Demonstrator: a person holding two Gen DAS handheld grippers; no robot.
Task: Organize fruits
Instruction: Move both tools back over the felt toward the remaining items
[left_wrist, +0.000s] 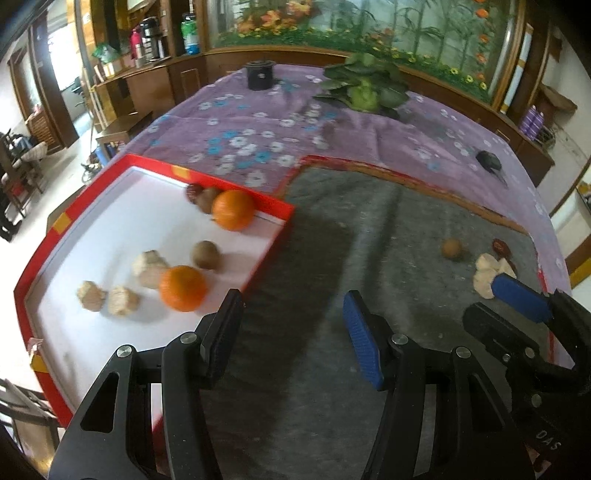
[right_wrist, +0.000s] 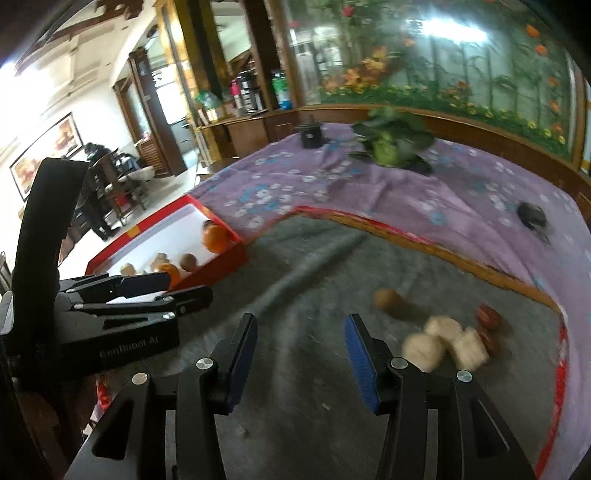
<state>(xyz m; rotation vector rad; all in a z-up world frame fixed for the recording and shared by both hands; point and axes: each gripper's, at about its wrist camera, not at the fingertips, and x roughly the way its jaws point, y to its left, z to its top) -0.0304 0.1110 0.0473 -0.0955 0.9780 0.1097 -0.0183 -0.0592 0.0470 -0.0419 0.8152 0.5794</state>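
A red tray (left_wrist: 271, 251) with a white floor lies at the left. In it are two oranges (left_wrist: 233, 209) (left_wrist: 183, 288), brown round fruits (left_wrist: 205, 254), a dark red one and several pale lumpy pieces (left_wrist: 149, 268). On the grey mat (left_wrist: 369, 229) to the right rest a brown round fruit (right_wrist: 386, 299), pale lumps (right_wrist: 423, 350) and red dates (right_wrist: 487, 315). My left gripper (left_wrist: 293, 334) hovers open and empty just right of the tray's near corner. My right gripper (right_wrist: 301, 350) is open and empty over the mat, with the pale lumps just right of its right finger.
A purple flowered cloth (left_wrist: 258, 122) covers the table behind the mat. On it stand a leafy plant (left_wrist: 365, 86), a black pot (left_wrist: 260, 75) and a small dark object (left_wrist: 487, 160). Beyond the tray's left side the table ends above the floor and chairs.
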